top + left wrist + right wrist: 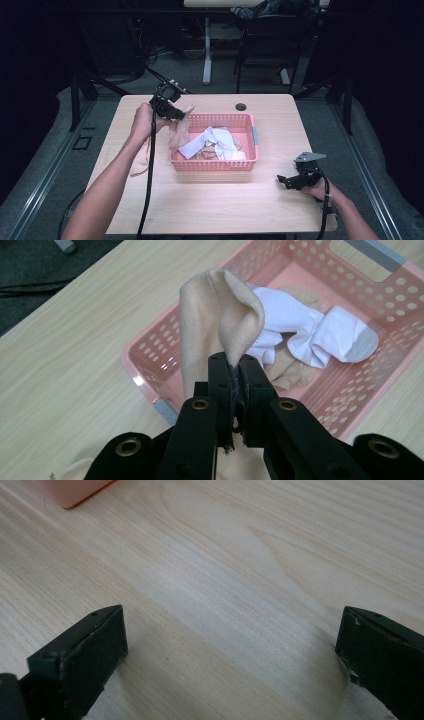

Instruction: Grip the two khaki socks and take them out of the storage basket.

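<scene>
Item: long beige nylon stocking [215, 315], soft and limp. Location: pinched between the pressed-together jaws of the left gripper [167, 107], above the left end of the pink perforated plastic basket [250, 162]. In the left gripper view the fabric folds up out of the jaw tips into a rounded hump, with more of it trailing beneath the jaws. In the high view it hangs from the gripper down over the basket's left wall onto the light wooden table [210, 200].

Basket contents: crumpled white socks [212, 142] over more beige fabric.

Right gripper [292, 181]: low over the table's right side, well apart from the basket, jaws spread wide with nothing between them.
</scene>
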Action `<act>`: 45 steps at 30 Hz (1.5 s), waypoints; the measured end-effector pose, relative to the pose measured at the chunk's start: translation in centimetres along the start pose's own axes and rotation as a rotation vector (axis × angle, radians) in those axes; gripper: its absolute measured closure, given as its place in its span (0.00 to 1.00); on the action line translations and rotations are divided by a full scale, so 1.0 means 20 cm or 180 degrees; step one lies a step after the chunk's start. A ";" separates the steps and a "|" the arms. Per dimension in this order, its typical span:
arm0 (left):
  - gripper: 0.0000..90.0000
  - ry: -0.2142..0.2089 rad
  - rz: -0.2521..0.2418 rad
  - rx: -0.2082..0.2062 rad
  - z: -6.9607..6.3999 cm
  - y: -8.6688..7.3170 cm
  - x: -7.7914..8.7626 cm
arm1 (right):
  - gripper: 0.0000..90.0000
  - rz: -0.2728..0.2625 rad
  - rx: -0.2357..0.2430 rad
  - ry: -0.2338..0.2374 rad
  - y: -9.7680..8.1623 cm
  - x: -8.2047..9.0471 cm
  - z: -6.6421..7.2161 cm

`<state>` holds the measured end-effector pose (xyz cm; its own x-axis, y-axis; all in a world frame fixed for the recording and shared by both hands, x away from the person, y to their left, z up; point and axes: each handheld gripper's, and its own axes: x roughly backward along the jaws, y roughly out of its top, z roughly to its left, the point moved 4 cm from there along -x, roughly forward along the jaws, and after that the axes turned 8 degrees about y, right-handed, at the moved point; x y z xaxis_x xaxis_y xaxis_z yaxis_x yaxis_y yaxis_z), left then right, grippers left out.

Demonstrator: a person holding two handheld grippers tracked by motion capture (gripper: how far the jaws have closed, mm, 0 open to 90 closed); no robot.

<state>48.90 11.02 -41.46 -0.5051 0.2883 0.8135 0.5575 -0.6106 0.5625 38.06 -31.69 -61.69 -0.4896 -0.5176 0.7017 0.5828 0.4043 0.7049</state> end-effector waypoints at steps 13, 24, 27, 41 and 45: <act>0.96 0.0094 -0.0129 0.0142 0.10 -0.04 0.13 | 0.00 0.0001 -0.0010 0.0002 0.00 0.00 0.00; 0.96 0.0201 -0.0145 0.0356 0.24 -0.19 0.22 | 0.00 0.0002 -0.0011 -0.0001 0.00 0.00 0.00; 0.96 0.0209 -0.0105 0.0442 0.29 -0.25 0.22 | 0.00 0.0004 -0.0011 -0.0002 0.00 0.00 0.00; 0.96 0.0229 0.0129 0.0808 0.44 -0.52 0.14 | 0.00 0.0000 -0.0018 -0.0012 0.00 0.00 0.00; 0.96 0.0213 0.0186 0.0894 0.46 -0.59 0.09 | 0.00 0.0000 -0.0020 -0.0013 0.00 0.00 0.00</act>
<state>47.52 25.57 -45.28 -0.5039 0.2035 0.8395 0.7428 -0.3940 0.5414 37.97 -31.66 -61.69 -0.4924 -0.5145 0.7021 0.5868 0.3996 0.7043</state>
